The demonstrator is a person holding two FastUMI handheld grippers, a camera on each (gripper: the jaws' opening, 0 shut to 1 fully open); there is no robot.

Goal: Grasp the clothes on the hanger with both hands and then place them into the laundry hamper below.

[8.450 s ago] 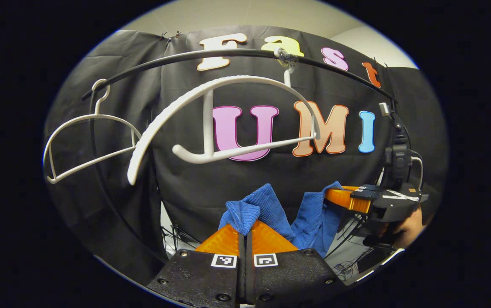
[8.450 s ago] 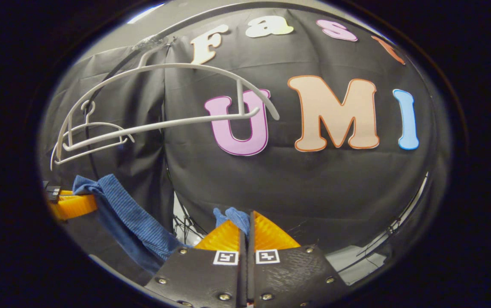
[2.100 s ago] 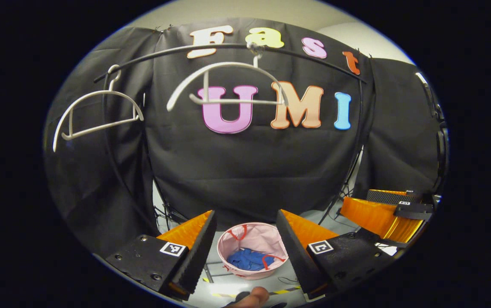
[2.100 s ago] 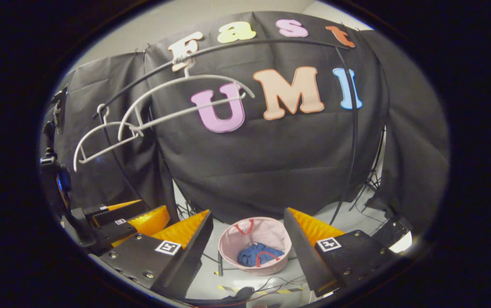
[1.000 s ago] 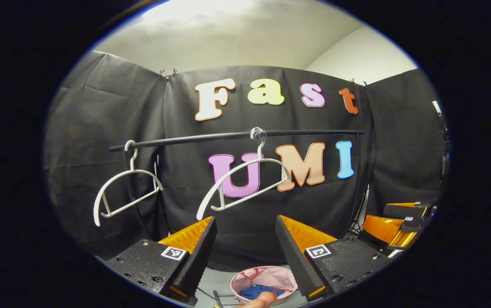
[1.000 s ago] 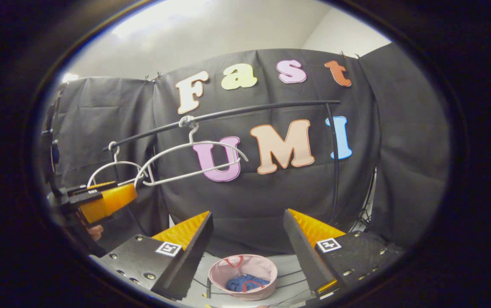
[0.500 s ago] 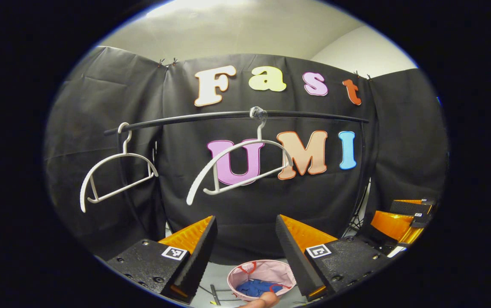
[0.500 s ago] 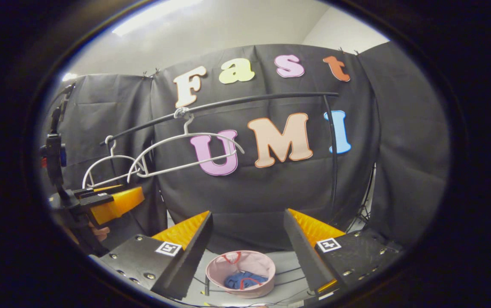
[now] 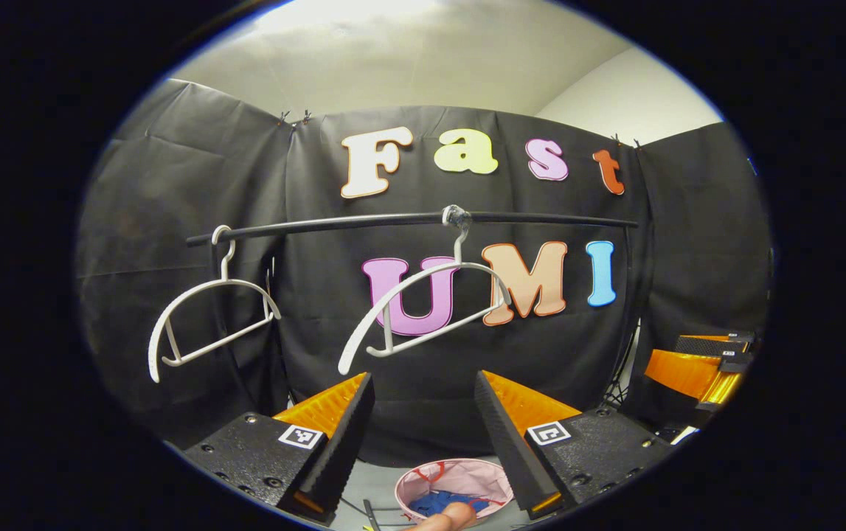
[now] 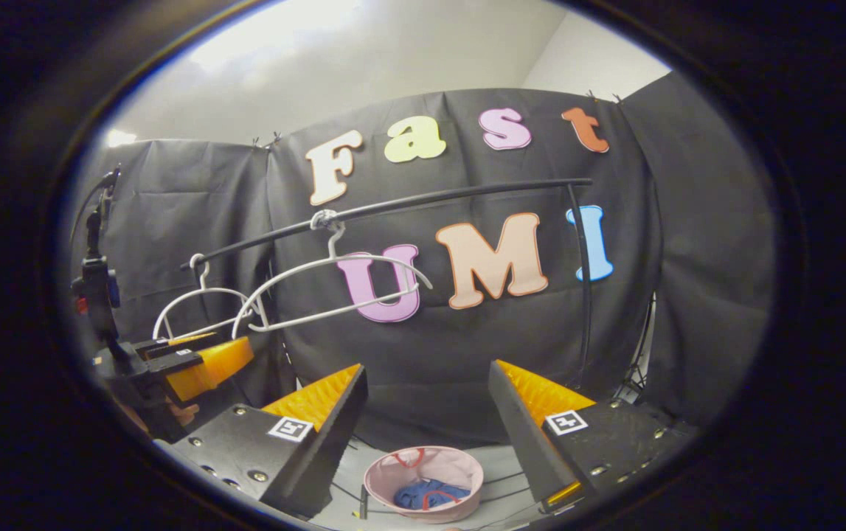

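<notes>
1. We see our left gripper [image 9: 423, 383] with its two fingers spread wide apart and nothing between them; past the gap we look straight at the black cloth wall.
2. Below that gap, at the bottom edge of the left gripper view, sits the pink laundry hamper [image 9: 493, 490] on the pale floor, and the blue clothes [image 9: 434, 503] lie bunched inside it.
3. A fingertip [image 9: 451, 516] pokes up at the very bottom of that view, just in front of the hamper's near rim.
4. Our right gripper [image 10: 426, 380] is splayed open too, gripping nothing, and between its fingers we look down on the same hamper [image 10: 459, 466] with the blue clothes [image 10: 423, 493] lying low in it under a red handle loop.
5. Up above, the black rail [image 9: 541, 218] runs across the wall, and two white hangers dangle from it, both bare.
6. The nearer hanger [image 9: 423, 306] hooks on near the rail's middle and hangs tilted, its left end lower; the farther hanger [image 9: 205, 321] hooks on near the rail's left end, also tilted.
7. In the right gripper view we catch the left gripper [image 10: 201, 361] off to the left edge, low beside the hangers, with part of the hand [image 10: 183, 413] that holds it tucked underneath.
8. In the left gripper view the right gripper [image 9: 695, 365] peeks in at the right edge; from this angle we cannot judge its opening.
</notes>
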